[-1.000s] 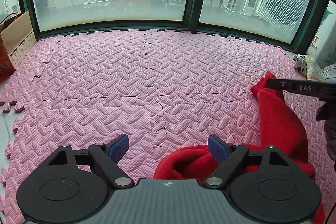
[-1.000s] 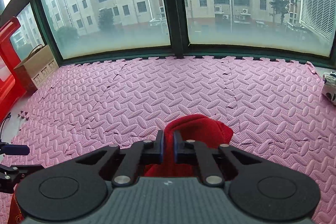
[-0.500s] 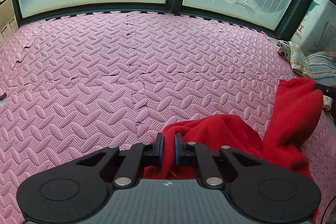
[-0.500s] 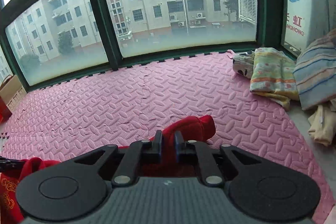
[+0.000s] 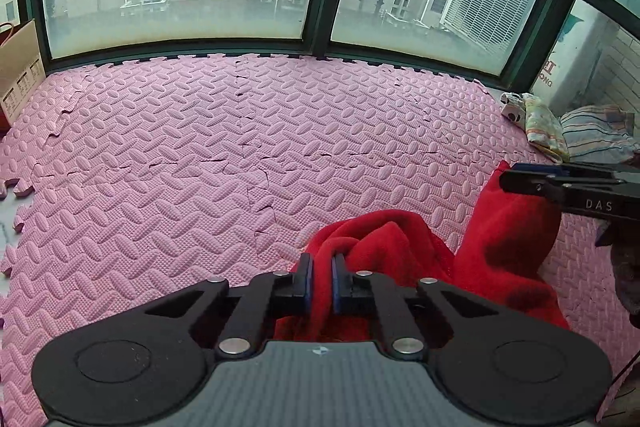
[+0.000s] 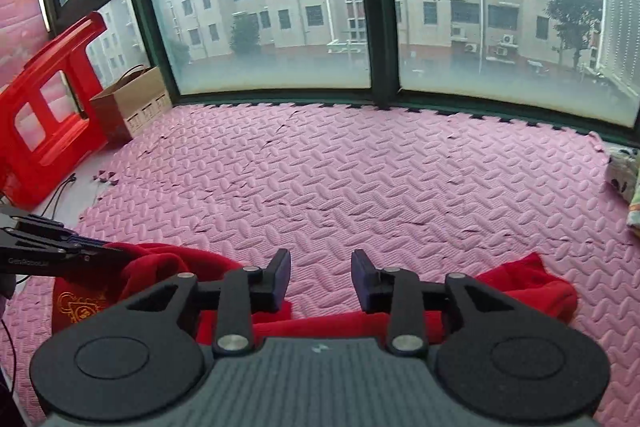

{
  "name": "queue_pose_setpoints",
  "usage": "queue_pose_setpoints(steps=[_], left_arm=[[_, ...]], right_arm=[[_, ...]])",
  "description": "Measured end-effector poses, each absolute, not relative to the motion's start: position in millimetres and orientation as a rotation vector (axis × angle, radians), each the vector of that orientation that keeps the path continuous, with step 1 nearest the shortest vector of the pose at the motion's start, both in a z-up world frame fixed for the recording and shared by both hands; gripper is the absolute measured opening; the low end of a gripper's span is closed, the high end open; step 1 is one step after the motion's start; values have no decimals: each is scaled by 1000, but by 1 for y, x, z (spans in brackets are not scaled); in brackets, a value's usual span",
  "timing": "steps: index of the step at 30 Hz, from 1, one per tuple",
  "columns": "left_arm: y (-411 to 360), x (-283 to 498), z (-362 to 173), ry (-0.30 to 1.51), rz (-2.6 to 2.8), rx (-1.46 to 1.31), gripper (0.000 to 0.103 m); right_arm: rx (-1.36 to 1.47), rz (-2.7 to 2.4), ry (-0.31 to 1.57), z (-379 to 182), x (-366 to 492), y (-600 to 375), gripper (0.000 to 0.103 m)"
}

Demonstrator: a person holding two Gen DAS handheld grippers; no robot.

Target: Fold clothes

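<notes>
garment (image 5: pixel 504 247) bunched on mat (image 5: pixel 200 155); left gripper (image 5: pixel 320 269) clamps a fold, right gripper (image 6: pixel 320 277) released. next: regrasp, spread flat.

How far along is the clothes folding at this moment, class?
Done: nothing folded; the red garment lies bunched on the pink mat. In hand: the left gripper is shut on a bunch of it; the right gripper hangs open above the cloth. Left: spread it flat, then make every fold.
</notes>
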State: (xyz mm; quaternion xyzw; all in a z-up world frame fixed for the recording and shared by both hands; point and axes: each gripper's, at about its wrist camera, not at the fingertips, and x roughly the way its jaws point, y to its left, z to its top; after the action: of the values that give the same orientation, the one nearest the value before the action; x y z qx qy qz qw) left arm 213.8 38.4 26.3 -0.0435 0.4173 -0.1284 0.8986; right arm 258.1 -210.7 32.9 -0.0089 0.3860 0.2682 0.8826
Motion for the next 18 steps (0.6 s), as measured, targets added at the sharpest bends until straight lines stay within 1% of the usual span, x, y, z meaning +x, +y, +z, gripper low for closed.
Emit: queue_pose_setpoints(steps=[2,6,7,8,9,10,13,16,17,18], left_arm=[[39,212,27,855,-268,-92,10],[42,210,27,847,-273,-104,10],[43,210,26,848,-273,-108,10],[44,210,26,848,-272,-111,10],[45,210,26,849,-271,-114,10],[47,210,26,850,-270,-118,10],[51,213,25,848,-259,-131,10],[54,217,28,832,-250,-146,10],[54,218,29,825,-245,-150,10],[54,219,30,817,-239,-153,10]], right_arm=[[-45,635,861,18,262,-186,37],[-120,660,914,-2,270,-158,37],[-129,671,936,-8,273,-151,35],[-133,683,953,-13,274,-146,31],[-146,687,954,-14,274,-143,17],[-172,685,941,-13,274,-140,8],[-281,662,838,-1,276,-127,7],[-392,640,649,26,283,-106,7],[-410,636,586,36,286,-99,9],[-413,633,528,45,289,-94,15]])
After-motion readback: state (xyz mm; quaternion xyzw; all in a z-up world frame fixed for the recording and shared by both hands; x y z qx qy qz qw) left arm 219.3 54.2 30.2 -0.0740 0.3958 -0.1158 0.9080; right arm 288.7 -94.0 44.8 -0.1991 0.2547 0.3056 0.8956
